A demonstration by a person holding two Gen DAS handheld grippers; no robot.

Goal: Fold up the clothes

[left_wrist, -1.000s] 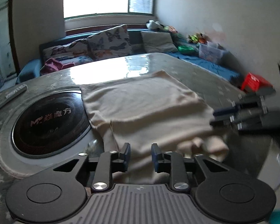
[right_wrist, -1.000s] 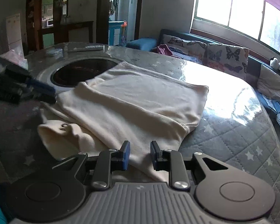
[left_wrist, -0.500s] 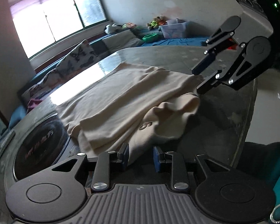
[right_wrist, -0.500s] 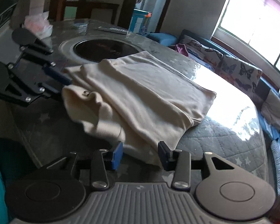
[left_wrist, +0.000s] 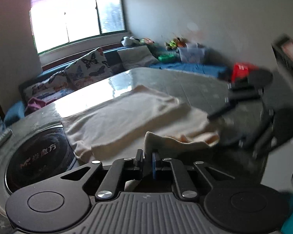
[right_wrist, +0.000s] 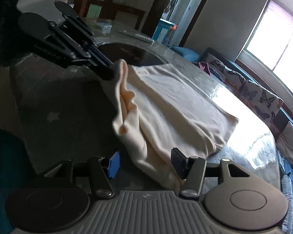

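Observation:
A cream garment [left_wrist: 127, 115] lies partly folded on the grey table [left_wrist: 195, 83]; it also shows in the right wrist view [right_wrist: 175, 105]. My left gripper [left_wrist: 147, 159] is shut on the garment's near edge and lifts a corner of it; in the right wrist view it [right_wrist: 111, 68] pinches that raised corner. My right gripper [right_wrist: 144, 161] is open, its fingers either side of the garment's near hem, not closed on it. In the left wrist view the right gripper [left_wrist: 220, 115] is blurred at the garment's right end.
A round black cooktop [left_wrist: 37, 158] is set in the table left of the garment. A sofa with butterfly cushions [left_wrist: 87, 66] runs under the window. A red box [left_wrist: 240, 70] and storage bins sit at the far right. A remote [right_wrist: 138, 36] lies on the table's far side.
My left gripper has closed on the garment's near edge and lifted it. My right gripper has opened wider and moved in around the hem.

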